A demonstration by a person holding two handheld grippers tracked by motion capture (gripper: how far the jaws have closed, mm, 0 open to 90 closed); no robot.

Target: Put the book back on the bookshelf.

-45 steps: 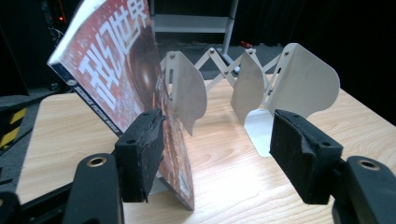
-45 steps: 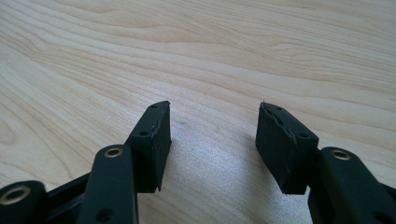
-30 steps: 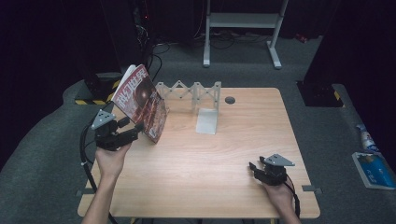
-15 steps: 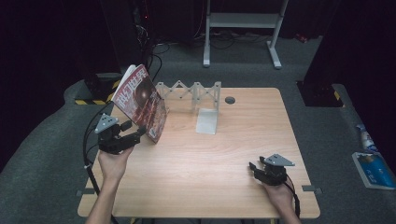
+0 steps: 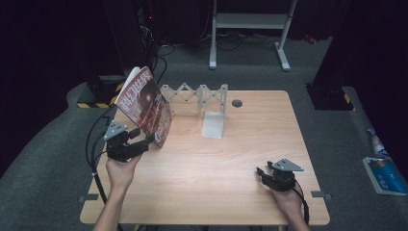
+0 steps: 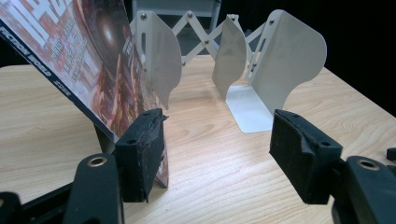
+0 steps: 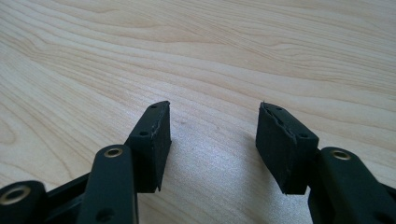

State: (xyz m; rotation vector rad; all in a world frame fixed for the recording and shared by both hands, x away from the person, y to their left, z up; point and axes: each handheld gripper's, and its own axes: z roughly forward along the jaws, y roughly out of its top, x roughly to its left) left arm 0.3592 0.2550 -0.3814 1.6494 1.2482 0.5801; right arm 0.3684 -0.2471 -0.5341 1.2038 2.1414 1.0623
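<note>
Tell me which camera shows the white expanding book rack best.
The left gripper view: the white book rack is close, with its curved plates and scissor links clear. The high view shows the rack whole but small, beside the leaning magazine. The right gripper view looks at bare table.

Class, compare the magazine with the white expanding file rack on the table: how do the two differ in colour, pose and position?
The magazine has a dark red printed cover; the rack is plain white. The magazine leans tilted; the rack's plates stand upright. The magazine stands right by the left gripper, beside one jaw; the rack sits farther back, apart from both grippers. Both rest on the wooden table.
</note>
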